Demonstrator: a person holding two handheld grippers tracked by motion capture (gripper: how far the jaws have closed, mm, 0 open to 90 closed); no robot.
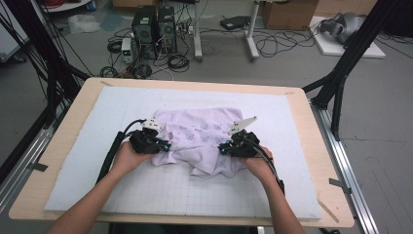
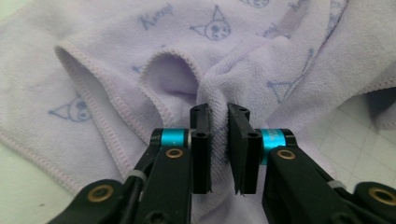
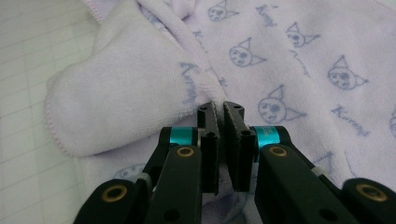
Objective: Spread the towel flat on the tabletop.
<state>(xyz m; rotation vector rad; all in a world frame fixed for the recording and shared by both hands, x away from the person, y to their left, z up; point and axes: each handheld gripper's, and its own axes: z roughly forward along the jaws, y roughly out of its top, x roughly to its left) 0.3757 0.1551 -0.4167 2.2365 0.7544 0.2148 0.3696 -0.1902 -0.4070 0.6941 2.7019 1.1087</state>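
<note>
A: On the white gridded mat (image 1: pixel 146 195), near its middle, lies the lilac printed towel (image 1: pixel 199 131), crumpled, with both grippers at its near edge. What worries you?

B: The grips. The left gripper (image 2: pixel 219 122) has its jaws closed on a thick bunched fold of the towel, and the right gripper (image 3: pixel 220 112) has its jaws pinched on a hem ridge. Each seems to hold several layers, so I'd judge that a pull apart could drag a lump rather than one edge, and the towel would stay wadded.

A: Could it slip?

B: Possibly on the right. That bite looks shallow, close to the jaw tips, and terry cloth could creep out under tension. Uneven lifting might also sweep the loose flap (image 3: pixel 116 98) beside the right gripper under the rest.

A: What can't you make out?

B: Which corners these are. The folds hide the towel's true outline, its underside is covered, and from above the hands (image 1: pixel 127 158) mask the pinch points.
</note>
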